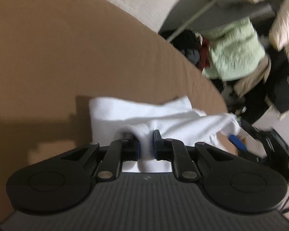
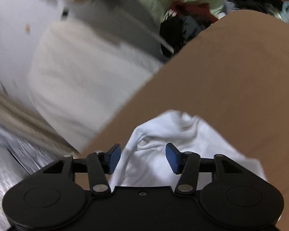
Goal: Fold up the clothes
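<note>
Your left gripper (image 1: 146, 144) is clamped on a bunched ridge of the white garment (image 1: 163, 119); cloth fills the gap btwn the fingers and bulges out behind them. Your right gripper (image 2: 143, 157) has its blue pads (image 2: 114, 158) spread wide w/ cloth lying btwn them, nothing pinched. In the left view the right gripper shows at the garment's far end, by the edge of the brown table (image 1: 67, 48).

The garment lies on the table, crumpled, right up against the table edge nearest the clutter; one end looks to reach or hang past that edge, but blur makes it hard to say. Part of it is flat w/ a straight side; the rest is wrinkled. Whether a fold is being made or undone I can't tell from this.

For the grip you're in:
- Left has a thick wad, prob. several layers. For a clean crease you want a single edge or corner, so judge whether that wad drags extra cloth along.
- Before closing the right, get the pads over a hem or corner, not mid-panel wrinkles.
- Keep both ends level and lightly taut so the cloth btwn them hangs straight.
- Work toward the table middle; that edge is close and cloth could slide off toward the clothes pile (image 2: 183, 0) beyond.
- Both views are smeared, so slow down.
</note>
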Demonstrator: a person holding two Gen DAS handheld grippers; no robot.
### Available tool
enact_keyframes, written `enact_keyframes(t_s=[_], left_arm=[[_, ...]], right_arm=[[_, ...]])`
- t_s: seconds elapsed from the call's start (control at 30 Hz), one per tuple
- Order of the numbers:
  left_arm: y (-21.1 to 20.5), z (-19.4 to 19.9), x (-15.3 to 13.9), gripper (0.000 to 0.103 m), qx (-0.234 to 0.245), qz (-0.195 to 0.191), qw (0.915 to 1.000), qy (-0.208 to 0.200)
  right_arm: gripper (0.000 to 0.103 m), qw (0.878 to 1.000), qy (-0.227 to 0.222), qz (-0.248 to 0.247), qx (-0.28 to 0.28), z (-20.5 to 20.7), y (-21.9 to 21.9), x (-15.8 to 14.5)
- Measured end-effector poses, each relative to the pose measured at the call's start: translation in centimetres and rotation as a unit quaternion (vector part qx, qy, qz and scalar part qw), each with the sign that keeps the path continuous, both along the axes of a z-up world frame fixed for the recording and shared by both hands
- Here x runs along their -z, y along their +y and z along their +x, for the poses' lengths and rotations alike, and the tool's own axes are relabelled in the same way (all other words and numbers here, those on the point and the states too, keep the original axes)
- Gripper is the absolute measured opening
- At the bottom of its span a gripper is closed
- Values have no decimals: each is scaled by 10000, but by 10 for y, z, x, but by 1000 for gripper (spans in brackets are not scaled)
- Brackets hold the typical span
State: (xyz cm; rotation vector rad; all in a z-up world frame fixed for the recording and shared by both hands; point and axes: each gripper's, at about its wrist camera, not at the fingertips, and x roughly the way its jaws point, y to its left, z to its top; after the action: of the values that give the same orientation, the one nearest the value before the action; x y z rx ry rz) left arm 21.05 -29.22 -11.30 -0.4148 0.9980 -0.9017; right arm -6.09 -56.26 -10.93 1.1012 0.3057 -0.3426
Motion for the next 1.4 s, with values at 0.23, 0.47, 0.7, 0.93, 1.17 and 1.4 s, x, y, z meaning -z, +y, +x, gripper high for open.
enact_keyframes(t_s=[0.23, 0.47, 0.7, 0.93, 1.17, 1.4], left_arm=[[20, 2, 18, 19, -420, -932, 9946, 165], [35, -31, -6, 54, -432, -410, 9874, -1463], [-11, -36, 2, 59, 508, 955, 9757, -1907], [-30, -13, 25, 60, 87, 1465, 9714, -1868], [-31, -3, 31, 58, 347, 1351, 9677, -2102], [-32, 18, 31, 20, -137, 1384, 9779, -1560]], right_arm=[[63, 9961, 792, -358, 118, -47, 3, -17], [63, 9925, 1063, -601, -51, -72, 7, -21], [63, 9820, 1261, -1327, -460, -35, 7, -13], [63, 9618, 1196, -2145, -1207, 43, 3, 10], [35, 9329, 1465, -2513, -2125, 85, -8, 23], [9, 9529, 755, -2718, -1117, 55, -20, 1]])
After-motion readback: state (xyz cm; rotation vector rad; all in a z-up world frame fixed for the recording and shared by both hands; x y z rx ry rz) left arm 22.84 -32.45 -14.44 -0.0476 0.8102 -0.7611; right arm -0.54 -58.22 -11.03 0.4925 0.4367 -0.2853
